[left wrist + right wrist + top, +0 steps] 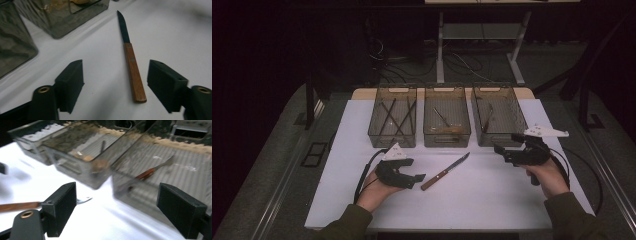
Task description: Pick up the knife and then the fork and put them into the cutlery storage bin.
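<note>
While the wooden-handled knife waits on the sheet, both hands stand off it and the pick-up is not yet made.

Knife: a dark-bladed kitchen knife with a brown riveted wooden handle (445, 171) lies flat on the white table sheet (492, 200), near the middle, blade tip pointing far and right toward the bins, handle end nearest the left hand.

Left gripper: the black two-jaw left gripper (418, 177) sits just left of the handle end; in the left gripper view its jaws stand apart with the handle (134, 72) lying between them, nearer the right-hand jaw, neither pad touching it.

Right gripper: the black two-jaw right gripper (498, 149) hangs at the right, near the front of the right bin, jaws spread and holding nothing.

Bins: three smoky transparent plastic bins (447, 122) stand in a row at the far edge; the left holds long dark sticks, the middle a thin utensil, the right (162, 173) another wooden-handled piece.

Step in hand: by the look of it, the approach to grasp the knife by its handle.

Next move: the left jaws likely need to settle lower, centre on the wood, then close across the handle, clear of the blade.
</note>
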